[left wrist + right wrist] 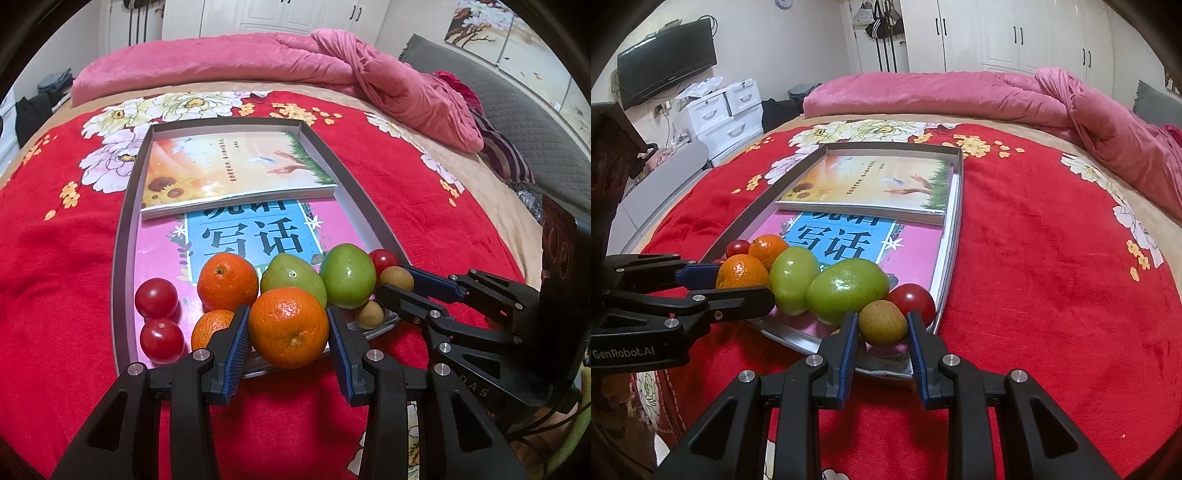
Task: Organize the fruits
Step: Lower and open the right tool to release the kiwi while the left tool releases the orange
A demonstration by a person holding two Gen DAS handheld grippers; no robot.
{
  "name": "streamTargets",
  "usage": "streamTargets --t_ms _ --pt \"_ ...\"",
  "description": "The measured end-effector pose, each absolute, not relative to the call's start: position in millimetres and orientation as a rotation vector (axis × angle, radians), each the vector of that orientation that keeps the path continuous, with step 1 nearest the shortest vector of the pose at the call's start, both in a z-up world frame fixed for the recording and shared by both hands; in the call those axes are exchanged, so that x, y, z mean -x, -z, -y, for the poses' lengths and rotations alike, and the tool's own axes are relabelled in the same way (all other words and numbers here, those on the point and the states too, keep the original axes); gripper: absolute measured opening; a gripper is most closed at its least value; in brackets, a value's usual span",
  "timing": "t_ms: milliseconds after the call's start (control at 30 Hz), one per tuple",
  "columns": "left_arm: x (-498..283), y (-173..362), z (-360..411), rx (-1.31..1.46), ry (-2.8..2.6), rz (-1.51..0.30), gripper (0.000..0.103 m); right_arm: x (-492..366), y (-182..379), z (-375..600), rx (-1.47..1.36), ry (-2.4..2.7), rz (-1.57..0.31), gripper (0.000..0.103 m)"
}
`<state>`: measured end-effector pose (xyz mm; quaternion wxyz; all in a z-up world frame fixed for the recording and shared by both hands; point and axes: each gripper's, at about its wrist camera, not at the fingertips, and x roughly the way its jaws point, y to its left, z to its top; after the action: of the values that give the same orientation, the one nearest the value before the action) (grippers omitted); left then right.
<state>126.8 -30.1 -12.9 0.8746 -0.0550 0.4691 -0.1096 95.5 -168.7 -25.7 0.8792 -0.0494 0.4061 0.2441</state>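
Observation:
My left gripper [287, 313] is shut on an orange [288, 328] at the near edge of a grey tray [122, 236]. In the right wrist view the same gripper [744, 284] shows at the left, still on the orange [740, 273]. My right gripper [882, 317] is shut on a small brown-green fruit [882, 323] at the tray's near right corner; it appears as [395, 280] in the left view. Two green fruits [291, 277] [347, 275], two more oranges [227, 282] [210, 328], three tomatoes [156, 298] [161, 340] [384, 260] and another brown fruit [370, 314] crowd the tray's near end.
Two books [236, 170] [251, 236] lie in the tray, which rests on a red floral blanket [1052, 258] over a bed. A rumpled pink quilt [1089, 110] lies at the far side. White drawers [727, 110] and a wall TV [665, 62] stand left of the bed.

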Motion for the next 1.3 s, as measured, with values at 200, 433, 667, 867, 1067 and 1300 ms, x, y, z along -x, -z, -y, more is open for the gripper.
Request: streamTargets --t_ms 200,433,667,867,1067,1300 --pt "-127 13 29 0.115 0.23 -0.98 0.043 -95 26 169 0.099 -0.51 -0.848 0.027" --pt "-127 13 29 0.121 0.23 -0.978 0.043 -96 27 170 0.09 -0.512 -0.851 0.029" --pt "-126 11 23 0.148 0.213 -0.959 0.043 -92 25 168 0.089 -0.515 -0.844 0.035" --pt "-128 11 19 0.146 0.195 -0.95 0.043 -93 24 170 0.073 -0.514 -0.844 0.035" --pt "-129 11 15 0.147 0.187 -0.946 0.043 -93 20 172 0.064 -0.512 -0.835 0.039" --pt "-129 11 15 0.15 0.186 -0.948 0.043 -90 17 170 0.067 -0.516 -0.817 0.049"
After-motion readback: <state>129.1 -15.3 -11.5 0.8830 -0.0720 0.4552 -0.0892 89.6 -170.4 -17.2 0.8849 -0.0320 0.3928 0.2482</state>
